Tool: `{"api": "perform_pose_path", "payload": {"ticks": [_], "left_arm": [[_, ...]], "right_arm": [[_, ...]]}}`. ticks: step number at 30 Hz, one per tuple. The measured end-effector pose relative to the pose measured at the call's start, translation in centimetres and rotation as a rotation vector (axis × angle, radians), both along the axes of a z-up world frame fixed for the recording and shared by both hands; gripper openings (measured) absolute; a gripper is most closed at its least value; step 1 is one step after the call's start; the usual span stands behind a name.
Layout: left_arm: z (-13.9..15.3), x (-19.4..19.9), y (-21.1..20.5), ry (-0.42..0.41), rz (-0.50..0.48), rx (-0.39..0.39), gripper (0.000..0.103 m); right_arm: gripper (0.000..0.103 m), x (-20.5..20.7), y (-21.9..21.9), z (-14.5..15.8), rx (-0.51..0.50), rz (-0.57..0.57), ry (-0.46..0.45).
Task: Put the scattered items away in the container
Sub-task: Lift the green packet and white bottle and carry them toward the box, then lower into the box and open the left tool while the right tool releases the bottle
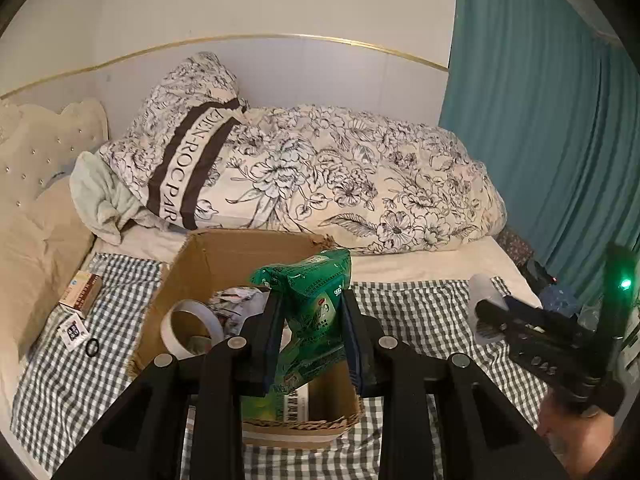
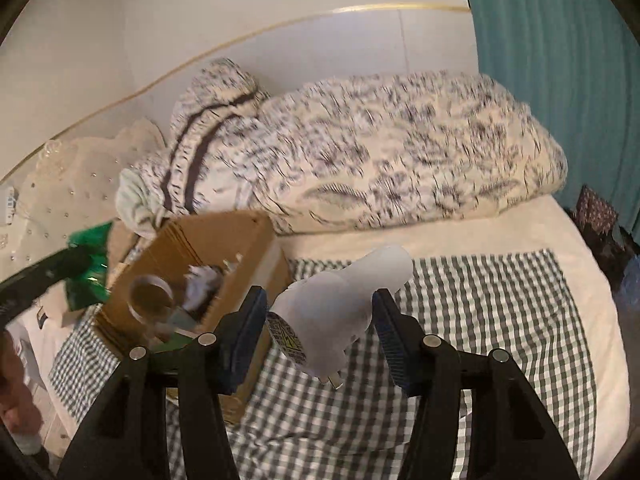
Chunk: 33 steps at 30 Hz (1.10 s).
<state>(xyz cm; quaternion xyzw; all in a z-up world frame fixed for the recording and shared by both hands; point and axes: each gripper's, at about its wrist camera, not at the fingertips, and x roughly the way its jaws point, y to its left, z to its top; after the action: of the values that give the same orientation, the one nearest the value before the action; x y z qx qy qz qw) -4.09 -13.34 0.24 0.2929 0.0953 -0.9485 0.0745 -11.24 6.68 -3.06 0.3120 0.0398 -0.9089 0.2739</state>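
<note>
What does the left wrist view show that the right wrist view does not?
Only the left wrist view shows the small box, the sachet and the black ring lying on the checked cloth left of the cardboard box.

Only the right wrist view shows the label and metal prongs on the white plug between the right gripper fingers.

Both show the green packet held in the left gripper, the cardboard box with the tape roll inside, and the floral duvet.

Counts: 1 cardboard box (image 1: 208,264), 1 green packet (image 1: 316,312), 1 tape roll (image 1: 188,328), 1 white plug adapter (image 2: 340,300), 1 small carton (image 1: 80,290), 1 sachet (image 1: 74,330), 1 black ring (image 1: 92,347), 2 grippers.
</note>
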Motion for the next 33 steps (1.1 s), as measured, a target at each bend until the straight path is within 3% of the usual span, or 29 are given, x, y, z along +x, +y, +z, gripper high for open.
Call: {"api": "perform_pose_path", "payload": {"ticks": [11, 13, 14, 15, 19, 21, 24, 26, 27, 28, 33], "left_arm": [[1.4, 2.1, -2.3, 0.034, 0.018, -0.033, 0.028], [1.3, 2.1, -2.8, 0.033, 0.023, -0.036, 0.028], [1.2, 2.1, -3.0, 0.031, 0.024, -0.037, 0.028], [1.2, 2.0, -3.2, 0.028, 0.025, -0.038, 0.028], [0.5, 1.7, -4.2, 0.019, 0.029, -0.041, 0.028], [0.0, 1.4, -4.9, 0.007, 0.039, -0.032, 0.028], [-0.4, 1.6, -5.9, 0.008, 0.046, -0.015, 0.028], [-0.8, 1.5, -6.6, 0.004, 0.05, -0.011, 0.028], [-1.0, 1.3, -6.9, 0.0, 0.051, -0.008, 0.028], [-1.3, 1.2, -7.2, -0.005, 0.052, -0.004, 0.028], [-3.4, -0.1, -8.3, -0.044, 0.053, 0.02, 0.028]], "right_arm": [[0.054, 5.5, -3.8, 5.1, -0.035, 0.092, 0.141], [0.05, 5.9, -4.7, 5.3, -0.03, 0.065, 0.164], [0.039, 6.1, -5.1, 5.3, -0.027, 0.072, 0.163], [0.036, 6.1, -5.6, 5.4, -0.025, 0.078, 0.162], [0.034, 5.9, -7.5, 5.1, -0.013, 0.096, 0.156], [0.026, 5.3, -8.5, 4.6, -0.004, 0.106, 0.131], [0.026, 3.9, -9.2, 2.8, 0.042, 0.095, 0.077], [0.05, 2.4, -9.3, 0.8, 0.07, 0.067, -0.005], [0.075, 1.6, -9.2, -0.5, 0.096, 0.043, -0.04], [0.08, 0.9, -9.1, -2.0, 0.133, 0.017, -0.08], [0.08, -1.5, -6.9, -9.8, 0.293, -0.038, -0.37]]}}
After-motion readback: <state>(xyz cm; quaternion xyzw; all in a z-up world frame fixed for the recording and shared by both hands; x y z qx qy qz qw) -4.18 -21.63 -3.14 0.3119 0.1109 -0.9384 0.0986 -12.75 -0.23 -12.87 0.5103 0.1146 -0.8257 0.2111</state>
